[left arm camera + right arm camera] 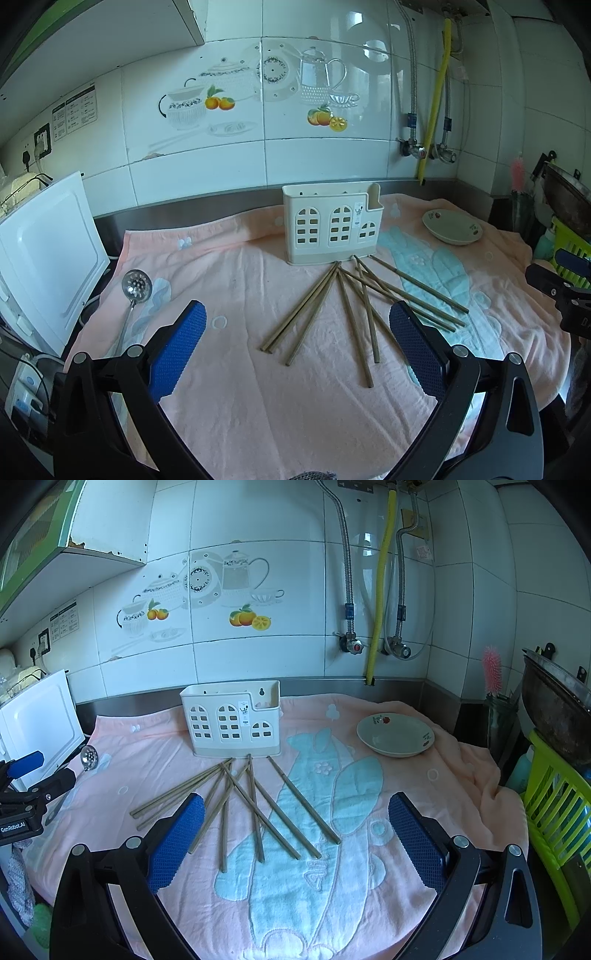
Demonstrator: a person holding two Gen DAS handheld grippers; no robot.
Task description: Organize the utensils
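Observation:
Several wooden chopsticks [347, 306] [255, 805] lie fanned out on a pink towel [258, 387] [369, 886], their far ends touching the foot of a white utensil holder [330, 229] [232, 720] with window cut-outs. A perforated metal ladle [135, 290] [88, 757] rests at the towel's left edge. My left gripper [297, 321] hovers open above the chopsticks' near ends, nothing between its blue pads. My right gripper [295, 812] is also open and empty over the chopsticks. Each gripper shows at the other view's edge [561, 288] [26, 786].
A shallow ceramic bowl [452, 227] [395, 734] sits at the towel's back right. A white appliance [48, 258] [37, 716] stands at the left. A green rack [557, 805], a dark wok [557, 705] and a pink brush [492, 670] crowd the right. Tiled wall with pipes behind.

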